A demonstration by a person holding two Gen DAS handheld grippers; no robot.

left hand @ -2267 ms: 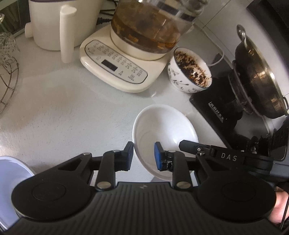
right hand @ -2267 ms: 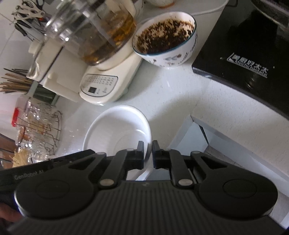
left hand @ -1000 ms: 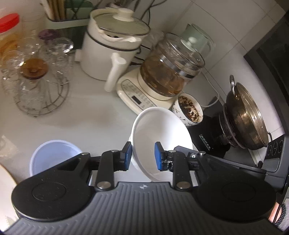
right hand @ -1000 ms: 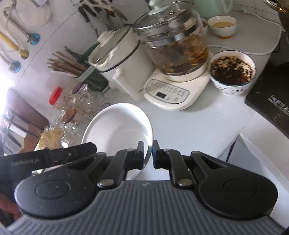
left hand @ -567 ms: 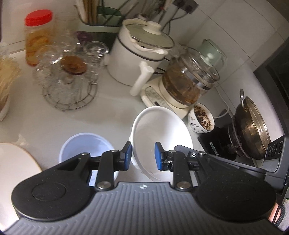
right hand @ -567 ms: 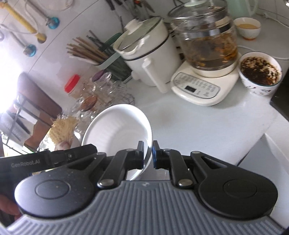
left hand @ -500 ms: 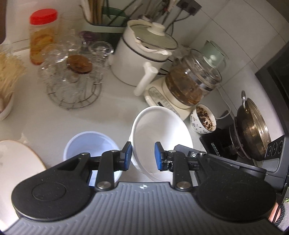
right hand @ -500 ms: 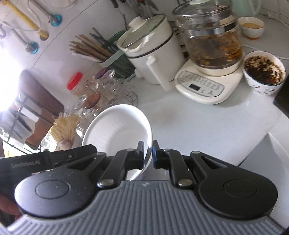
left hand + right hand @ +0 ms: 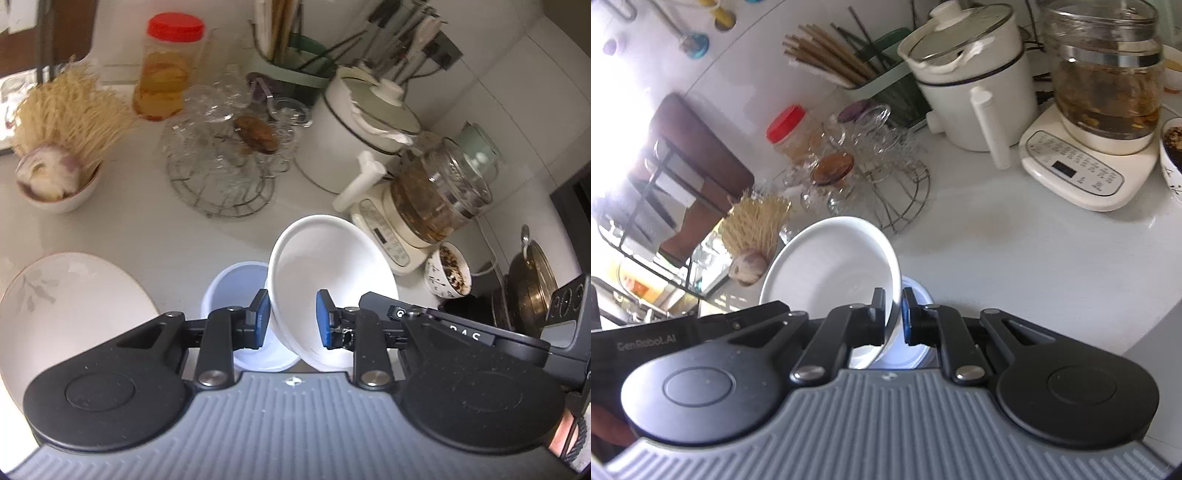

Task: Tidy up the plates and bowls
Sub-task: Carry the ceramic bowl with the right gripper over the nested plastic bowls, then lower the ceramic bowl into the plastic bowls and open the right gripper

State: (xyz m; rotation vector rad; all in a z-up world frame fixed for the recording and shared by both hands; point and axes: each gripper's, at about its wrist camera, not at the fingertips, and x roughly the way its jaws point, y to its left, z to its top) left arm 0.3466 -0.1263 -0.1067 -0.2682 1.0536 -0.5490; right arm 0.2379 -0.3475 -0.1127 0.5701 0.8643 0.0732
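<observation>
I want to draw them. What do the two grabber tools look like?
Both the left gripper and the right gripper have a grey ribbed body, two round black discs, black linkage arms with silver pivot screws, and fingers with blue pads. White lettering marks their sides.

Black grippers (image 9: 291,321), blue-padded jaws

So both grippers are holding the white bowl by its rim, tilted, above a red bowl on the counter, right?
Not quite: the bowl on the counter underneath is pale blue, not red, as the left wrist view shows. The rest holds: the left gripper and right gripper both clamp the tilted white bowl by its rim.
</observation>
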